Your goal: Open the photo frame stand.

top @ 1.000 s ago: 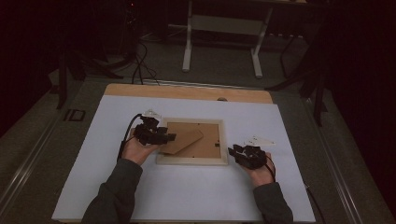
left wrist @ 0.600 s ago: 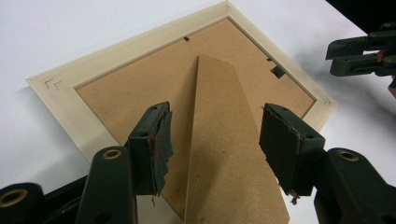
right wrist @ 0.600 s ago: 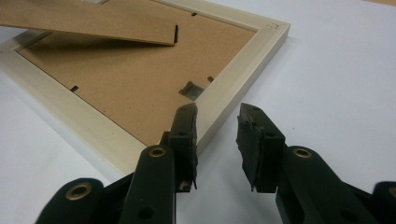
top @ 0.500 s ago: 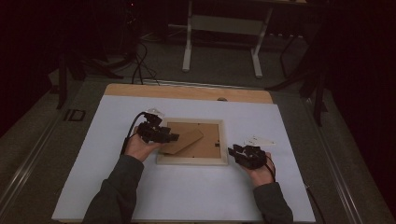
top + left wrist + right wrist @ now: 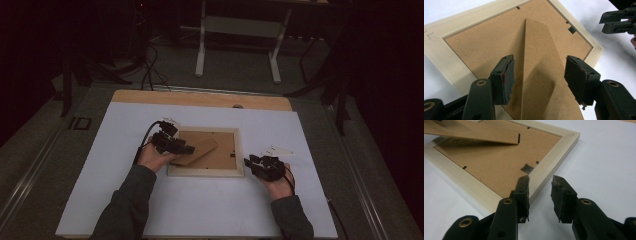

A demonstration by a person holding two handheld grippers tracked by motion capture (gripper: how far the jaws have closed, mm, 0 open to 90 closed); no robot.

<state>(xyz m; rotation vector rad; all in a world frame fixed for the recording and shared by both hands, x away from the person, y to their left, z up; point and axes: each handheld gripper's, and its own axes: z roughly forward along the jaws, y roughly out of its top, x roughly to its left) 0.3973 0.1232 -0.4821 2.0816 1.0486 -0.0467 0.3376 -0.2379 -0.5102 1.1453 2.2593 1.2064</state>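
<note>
Two grippers work a face-down picture frame [image 5: 205,172] mid-table. My left gripper [image 5: 539,75], just opening, straddles its raised easel stand [image 5: 541,82] unpinched; my right gripper [image 5: 539,195] gapes around the frame's right rail. Next: regrip stand.

This looks like a recording lab or test workshop, not a home. A plain worktable [image 5: 200,210] with a white top and a bare wooden strip [image 5: 200,98] along its far edge stands on a grey carpeted floor [image 5: 30,160] in a dim room. Beyond the table's far edge stand the white metal legs of a stand or desk [image 5: 237,40], with black cables [image 5: 150,70] trailing across the floor near its far left corner. Dark tripod-like legs [image 5: 335,85] stand off the far right corner.
</note>
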